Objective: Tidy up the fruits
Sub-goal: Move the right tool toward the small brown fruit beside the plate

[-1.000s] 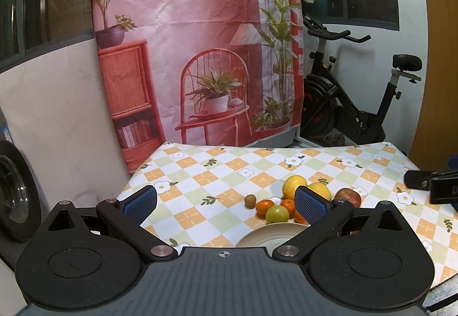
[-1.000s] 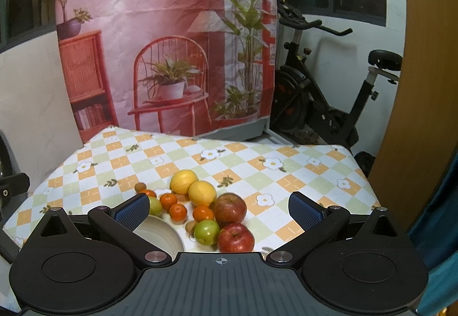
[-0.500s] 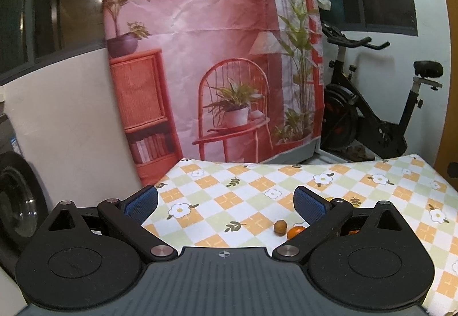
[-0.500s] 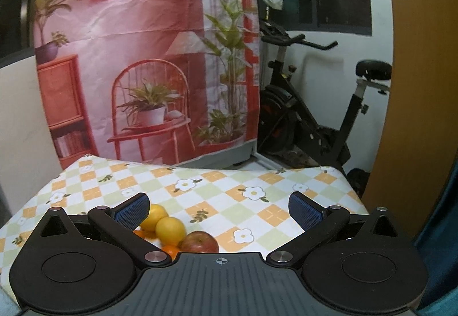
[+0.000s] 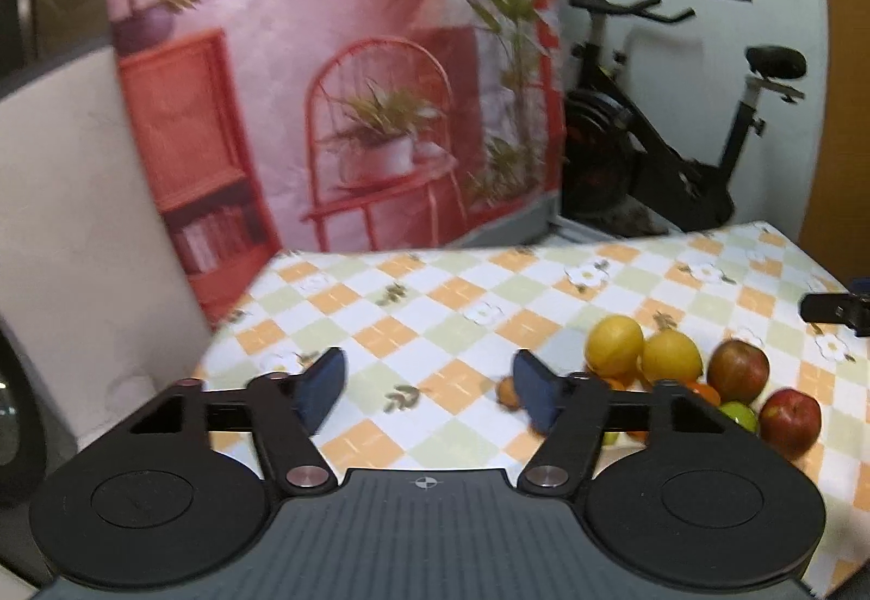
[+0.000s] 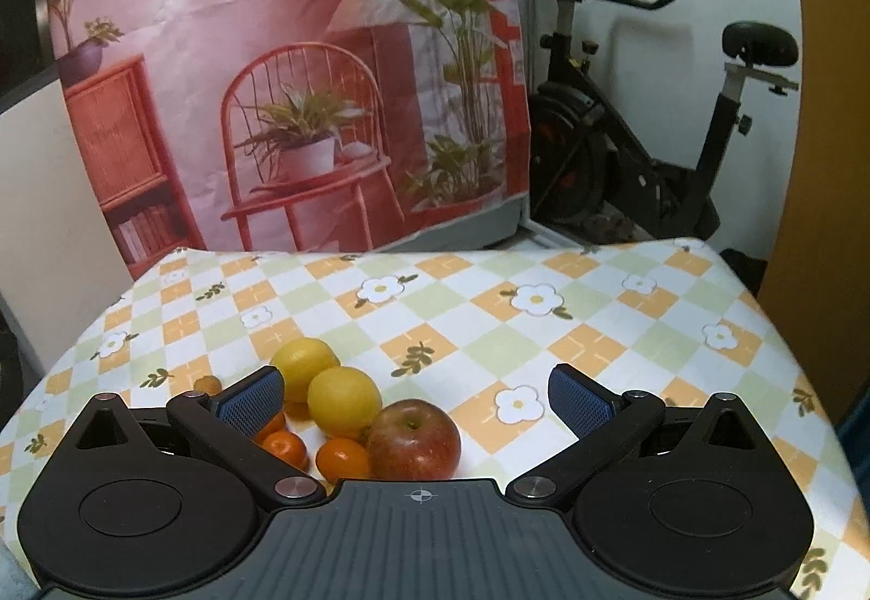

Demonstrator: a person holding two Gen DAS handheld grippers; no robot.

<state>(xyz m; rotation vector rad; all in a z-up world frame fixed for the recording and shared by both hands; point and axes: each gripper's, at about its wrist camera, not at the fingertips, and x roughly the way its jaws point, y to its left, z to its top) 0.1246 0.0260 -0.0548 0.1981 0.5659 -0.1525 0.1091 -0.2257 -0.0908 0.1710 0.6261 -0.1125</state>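
Moved since before: both views dipped back down to the table, so more fruit in sight than half a second ago; plate seen a second ago now hidden.
Left gripper: blue pads closing in, about half way together, nothing but checked cloth between them.
Right gripper: blue pads wide apart, empty, not pressing on any fruit.
Table: checked orange, green and white flower tablecloth over the whole top.
Fruit pile: near the front edge of the table, closer to the left side than the right corner.
In the pile: two round yellow lemons, a big red apple with a dimple on top, small orange tangerines, a second shiny red apple, a round green fruit, a tiny brown nut-like fruit.
Which way from left gripper: whole pile off to its right, tiny brown fruit just beside the right pad.
Which way from right gripper: big red apple right between the pads and close, lemons just behind the left pad.
Long side: round fruit, so no long way to line up with.
Nearer hand: looks like the right one, aimed straight at the big apple.
Likely next: a short push ahead and a squeeze on the apple.
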